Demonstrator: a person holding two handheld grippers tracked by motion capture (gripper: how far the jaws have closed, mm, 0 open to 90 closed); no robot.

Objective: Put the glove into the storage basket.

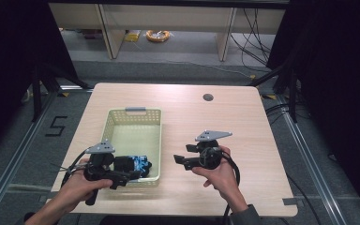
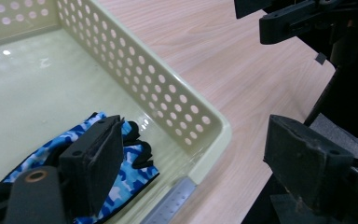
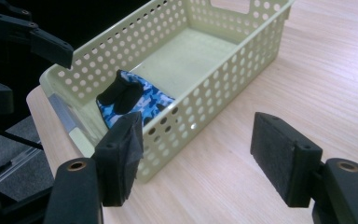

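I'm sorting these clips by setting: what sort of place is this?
Probably a lab or recording workspace: a bare wooden table with one basket, black curtains either side, loose cables on grey floor.

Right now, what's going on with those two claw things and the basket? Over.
Left gripper open, straddling pale green perforated plastic basket's near corner. Right gripper open, empty, beside basket. Blue camouflage fabric glove lies inside. Nothing in the way.

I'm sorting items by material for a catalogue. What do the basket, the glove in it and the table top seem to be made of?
Basket: pale yellow-green moulded plastic, glossy, with punched round holes. Glove: soft fabric, blue camouflage print with black trim, matte; likely synthetic. Table top: light wood-grain surface, smooth, probably laminate rather than solid wood.
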